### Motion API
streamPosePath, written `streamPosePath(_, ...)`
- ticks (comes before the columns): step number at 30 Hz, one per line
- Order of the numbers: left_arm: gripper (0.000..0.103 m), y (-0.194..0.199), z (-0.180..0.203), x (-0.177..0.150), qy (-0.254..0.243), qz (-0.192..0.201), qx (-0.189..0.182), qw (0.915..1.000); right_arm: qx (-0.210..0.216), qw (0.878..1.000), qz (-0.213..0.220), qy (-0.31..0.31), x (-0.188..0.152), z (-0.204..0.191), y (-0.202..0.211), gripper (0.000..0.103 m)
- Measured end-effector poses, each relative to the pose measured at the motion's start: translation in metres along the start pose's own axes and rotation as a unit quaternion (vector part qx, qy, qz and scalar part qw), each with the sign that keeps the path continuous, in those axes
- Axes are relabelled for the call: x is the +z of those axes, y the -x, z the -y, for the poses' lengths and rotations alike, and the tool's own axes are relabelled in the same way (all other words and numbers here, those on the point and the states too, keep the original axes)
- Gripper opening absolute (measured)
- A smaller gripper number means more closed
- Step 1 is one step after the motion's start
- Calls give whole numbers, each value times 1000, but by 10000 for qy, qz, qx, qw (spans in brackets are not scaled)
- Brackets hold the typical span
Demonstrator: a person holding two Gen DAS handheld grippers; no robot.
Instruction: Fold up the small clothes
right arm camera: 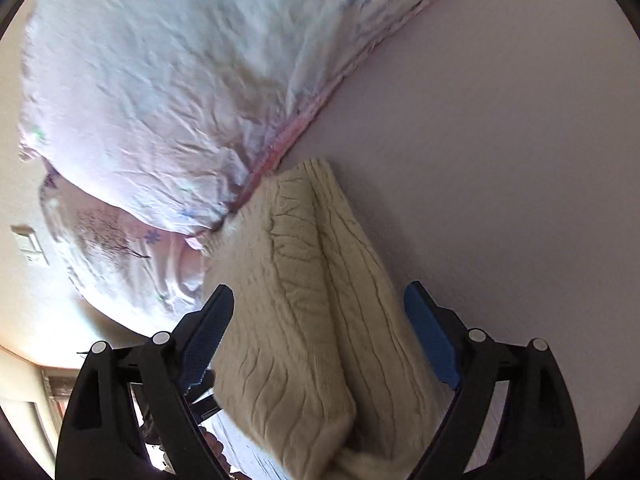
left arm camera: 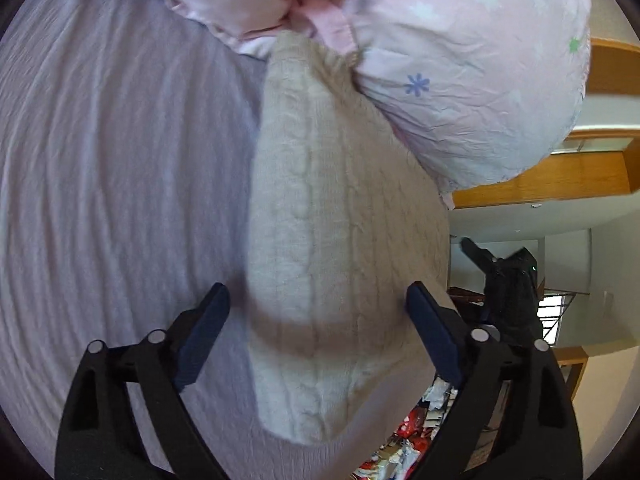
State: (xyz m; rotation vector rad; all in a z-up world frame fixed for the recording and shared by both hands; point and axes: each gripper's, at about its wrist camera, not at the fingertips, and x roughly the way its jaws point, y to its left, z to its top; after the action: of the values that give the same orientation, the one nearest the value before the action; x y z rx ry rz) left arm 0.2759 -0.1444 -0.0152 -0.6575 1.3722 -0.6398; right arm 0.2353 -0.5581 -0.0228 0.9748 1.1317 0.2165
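Both spread wide, left gripper (left arm camera: 318,320) and right gripper (right arm camera: 318,320) bracketing the cream cable-knit garment (left arm camera: 340,240) on the lilac sheet (left arm camera: 120,160), far end tucked against the pink floral quilt (left arm camera: 460,80), seemingly folded lengthwise, probably readying fresh grips.

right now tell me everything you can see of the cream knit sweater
The cream knit sweater is a soft, thick cable-knit garment, folded into a long bundle with a crease along its length. It lies on the lilac bedsheet, its far end touching the pink flowered quilt. Each open claw straddles it, left claw and right claw.
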Motion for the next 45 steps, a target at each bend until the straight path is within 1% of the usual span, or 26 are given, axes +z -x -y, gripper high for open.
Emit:
streamPosePath(1,88,-3,1,-2,-80,32,-49,10000,-62,9999,-101,-27,-1,1,-7,89)
streamPosePath(2,76,-6,3,-2,-90,9,-81,9999,-47,10000,-74,28,-4,0,-10,85)
streamPosePath(3,62,-11,7,-2,-89,35,11,10000,-41,9999,-36,149,-7,-4,-12,74)
streamPosePath(4,48,-8,5,-4,-136,108,-39,9998,-95,9995,-39,288,-12,-10,-14,54)
streamPosePath(7,37,15,2,-1,-299,199,-341,9988,151,9978,-10,649,-34,-32,-16,36)
streamPosePath(9,37,44,-4,-4,-517,359,-321,9975,317,9947,-151,967,-55,-55,-26,35)
streamPosePath(12,39,94,-19,-12,-773,776,-22,9940,312,9873,-428,1496,-89,-89,-58,34)
streamPosePath(14,48,113,-35,-15,-812,837,644,9911,-106,9824,-423,1815,-104,-105,-77,43)
streamPosePath(16,51,128,-55,-19,-614,925,1261,9858,-269,9836,-53,1785,-110,-108,-72,55)
streamPosePath(17,51,132,-58,-21,-530,1023,1240,9856,-158,9858,282,1646,-115,-107,-62,60)
streamPosePath(19,62,152,-66,-28,-319,1304,1127,9845,114,9869,569,1507,-124,-105,-49,60)
streamPosePath(22,69,168,-65,-38,-279,1573,1086,9812,57,9856,303,1664,-131,-113,-64,60)
streamPosePath(23,69,169,-64,-39,-278,1577,1086,9811,-149,9831,122,1821,-135,-119,-78,50)
streamPosePath(25,70,169,-63,-49,-280,1532,1131,9813,-762,9737,-11,2146,-132,-127,-94,14)
streamPosePath(26,70,169,-63,-52,-297,1499,1150,9815,-1017,9683,234,2269,-125,-131,-95,14)
streamPosePath(28,70,169,-64,-64,-380,1433,1218,9814,-1217,9702,654,1990,-105,-130,-88,12)
streamPosePath(29,70,165,-61,-68,-470,1399,1251,9811,-1284,9726,751,1785,-97,-127,-87,12)
streamPosePath(31,70,169,-64,-85,-696,1324,1363,9793,-1368,9745,589,1679,-93,-126,-90,13)
streamPosePath(33,73,166,-63,-95,-893,1255,1528,9762,-1300,9707,639,1918,-108,-134,-82,19)
streamPosePath(34,78,164,-62,-103,-1017,1220,1661,9732,-1274,9687,753,1992,-117,-137,-73,32)
streamPosePath(35,80,162,-61,-109,-1113,1217,1785,9700,-1260,9657,941,2067,-132,-137,-59,64)
streamPosePath(37,87,155,-57,-124,-1311,1241,2055,9619,-1220,9601,1176,2223,-152,-137,-44,102)
streamPosePath(39,90,145,-55,-134,-1415,1193,2209,9576,-1337,9484,1192,2615,-189,-132,-34,102)
streamPosePath(41,94,130,-51,-141,-1423,1122,2526,9505,-1689,9364,1083,2880,-212,-125,-31,102)
streamPosePath(43,95,117,-49,-145,-1378,1091,2599,9495,-2081,9235,931,3085,-233,-115,-42,102)
streamPosePath(45,95,106,-47,-147,-1320,1030,2706,9480,-2217,9279,726,2907,-237,-103,-55,102)
